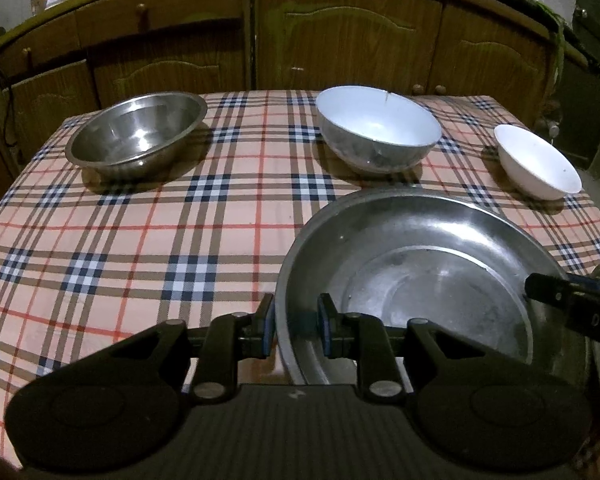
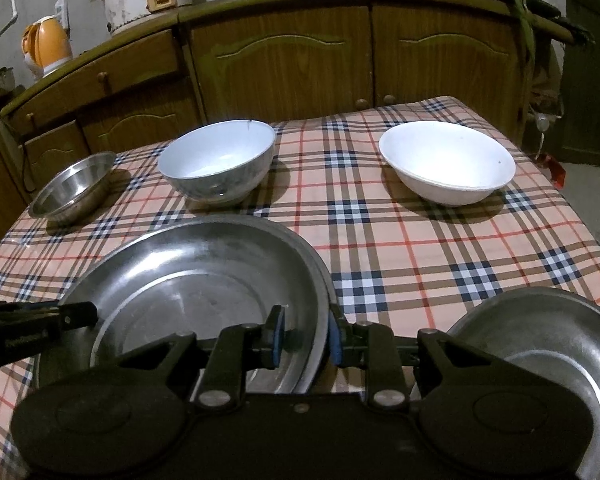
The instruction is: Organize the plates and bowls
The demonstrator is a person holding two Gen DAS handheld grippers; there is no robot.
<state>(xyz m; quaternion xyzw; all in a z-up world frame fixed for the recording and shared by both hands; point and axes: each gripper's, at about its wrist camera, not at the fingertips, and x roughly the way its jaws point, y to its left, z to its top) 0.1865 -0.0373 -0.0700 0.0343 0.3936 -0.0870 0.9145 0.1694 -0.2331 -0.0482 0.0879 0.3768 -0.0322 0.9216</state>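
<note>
So far you clamp the big steel plate (image 1: 420,276) near the table's front with both the left gripper (image 1: 296,328) and right gripper (image 2: 306,336); three bowls and another plate remain unstacked.

Tablecloth (image 1: 140,240) checked peach, navy, tan, red. White bowl (image 2: 448,164); pale blue bowl (image 2: 216,164); silver plate (image 2: 204,276).

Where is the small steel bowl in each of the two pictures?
Left wrist view: the small steel bowl sits far left on the checked cloth.
Right wrist view: the same bowl lies at the far left table edge.
Shared landmark: the blue-white bowl stands just right of it in both.
</note>
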